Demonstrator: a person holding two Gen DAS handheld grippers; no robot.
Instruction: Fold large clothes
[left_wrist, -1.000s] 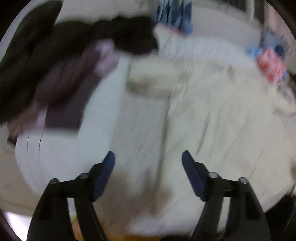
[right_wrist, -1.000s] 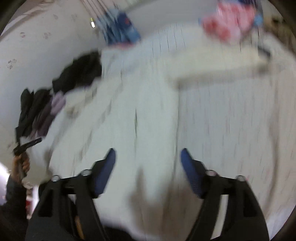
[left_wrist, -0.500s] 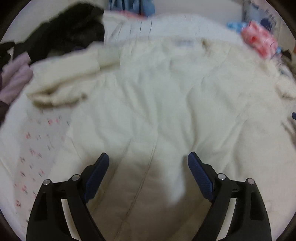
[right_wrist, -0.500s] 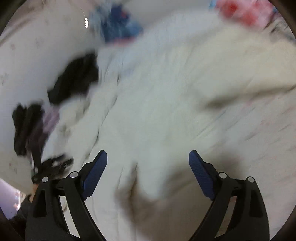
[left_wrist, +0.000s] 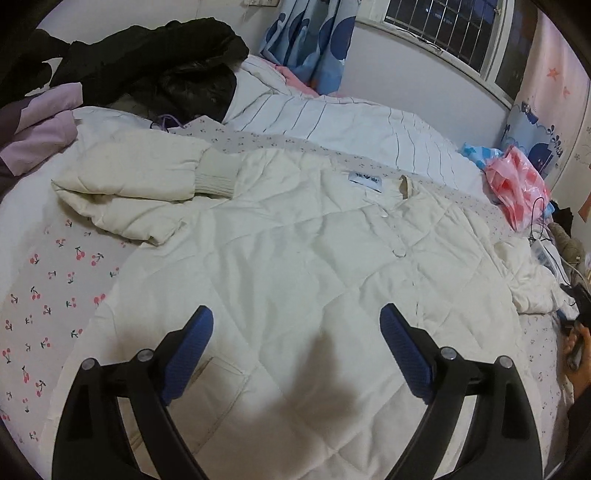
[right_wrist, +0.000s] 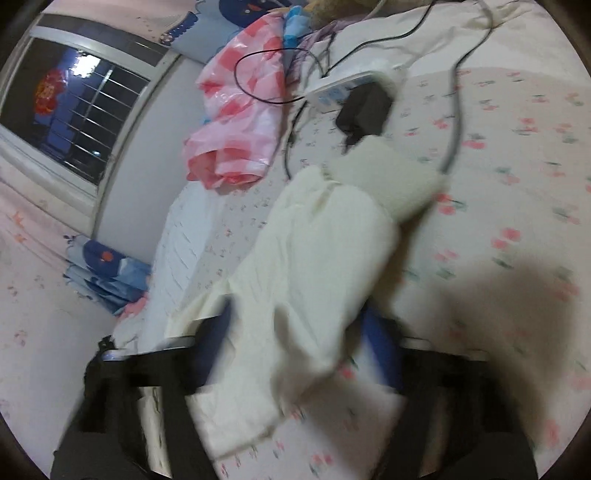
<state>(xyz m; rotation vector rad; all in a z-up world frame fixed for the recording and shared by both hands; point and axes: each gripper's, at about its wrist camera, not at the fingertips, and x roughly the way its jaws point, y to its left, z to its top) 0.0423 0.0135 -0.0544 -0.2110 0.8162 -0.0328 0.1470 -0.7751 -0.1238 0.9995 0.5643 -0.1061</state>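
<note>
Cherry-print bedsheet (left_wrist: 55, 295) bearing the cream jacket (left_wrist: 295, 258). My left gripper (left_wrist: 295, 332) hovers wide open, empty; right gripper (right_wrist: 295, 332) straddles the sleeve (right_wrist: 325, 236), closure unclear. Lifting may snag the nearby cables (right_wrist: 456, 110).

**Jacket spread across the bed, bags and cables off to the right**

The jacket (left_wrist: 295, 258) is laid flat on the bedsheet (left_wrist: 44, 295), directly ahead of the left gripper (left_wrist: 295, 350). One sleeve (left_wrist: 140, 184) is folded at its far left. Behind that, dark clothes (left_wrist: 155, 70) are piled. The plastic bag (left_wrist: 517, 188) is found at the far right. In the right wrist view, the other sleeve (right_wrist: 314, 258) is stretched between the fingers of the right gripper (right_wrist: 295, 343), with the power strip (right_wrist: 343, 88) just beyond the cuff.
</note>
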